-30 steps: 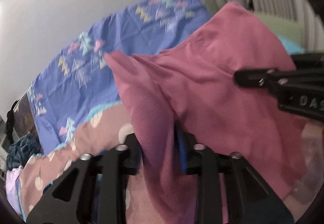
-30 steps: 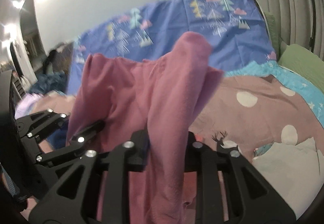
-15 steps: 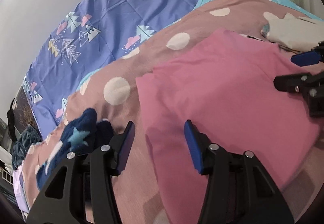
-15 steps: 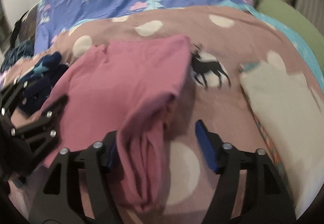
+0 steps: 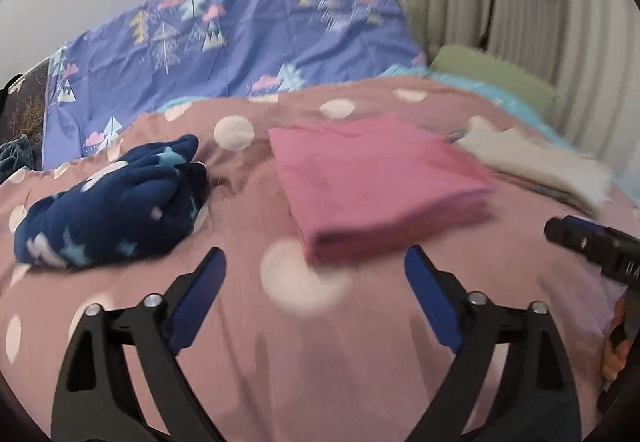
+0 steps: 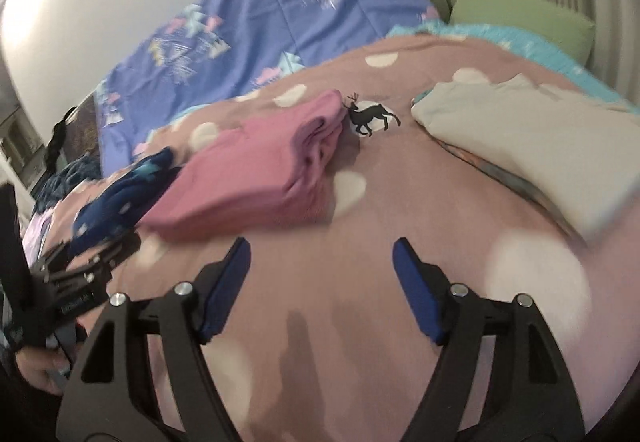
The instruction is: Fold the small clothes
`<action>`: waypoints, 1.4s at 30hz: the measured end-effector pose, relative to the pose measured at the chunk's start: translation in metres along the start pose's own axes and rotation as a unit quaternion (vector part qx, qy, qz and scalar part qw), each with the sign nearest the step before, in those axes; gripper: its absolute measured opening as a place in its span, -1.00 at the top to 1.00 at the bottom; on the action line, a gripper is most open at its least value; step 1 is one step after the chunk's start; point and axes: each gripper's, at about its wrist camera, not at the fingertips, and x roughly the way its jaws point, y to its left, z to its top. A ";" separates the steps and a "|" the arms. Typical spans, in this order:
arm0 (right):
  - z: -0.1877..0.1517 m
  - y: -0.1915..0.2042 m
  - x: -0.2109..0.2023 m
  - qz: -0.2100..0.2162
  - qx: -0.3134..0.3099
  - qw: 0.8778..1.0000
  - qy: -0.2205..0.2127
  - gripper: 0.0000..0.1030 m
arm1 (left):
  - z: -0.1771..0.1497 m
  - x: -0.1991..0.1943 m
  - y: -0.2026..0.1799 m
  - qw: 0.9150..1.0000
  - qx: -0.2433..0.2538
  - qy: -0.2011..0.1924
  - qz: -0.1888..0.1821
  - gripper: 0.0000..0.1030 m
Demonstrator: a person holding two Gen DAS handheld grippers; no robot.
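A pink garment [image 5: 372,178] lies folded in a flat rectangle on the dotted pink-brown bedspread [image 5: 280,354]; it also shows in the right wrist view [image 6: 260,166]. My left gripper [image 5: 316,266] is open and empty, just short of the pink garment's near edge. My right gripper [image 6: 322,254] is open and empty, a little in front and to the right of the garment. The right gripper's tip also shows in the left wrist view [image 5: 592,246]. A crumpled navy garment with stars [image 5: 112,206] lies left of the pink one.
A folded cream garment [image 6: 532,138] lies on a small stack to the right. A purple sheet with tree prints [image 5: 224,38] covers the far side. A green pillow [image 6: 524,18] sits at the back right by ribbed curtains [image 5: 520,2].
Both grippers let go of the pink garment, which went from held up to lying folded on the bed. Both grippers have opened wide and pulled back from it.
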 end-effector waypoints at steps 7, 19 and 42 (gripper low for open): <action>-0.049 0.047 -0.138 -0.045 -0.114 0.989 -0.082 -0.71 | -0.032 -0.127 -0.030 0.999 -0.006 -0.030 -0.023 -0.97; -0.067 0.070 -0.255 -0.049 -0.093 0.983 -0.148 -0.89 | -0.045 -0.263 -0.044 0.995 -0.013 -0.087 0.040 -0.97; -0.093 0.094 -0.255 -0.090 -0.094 0.985 -0.115 -0.92 | -0.081 -0.292 -0.039 0.996 -0.021 -0.053 0.073 -0.97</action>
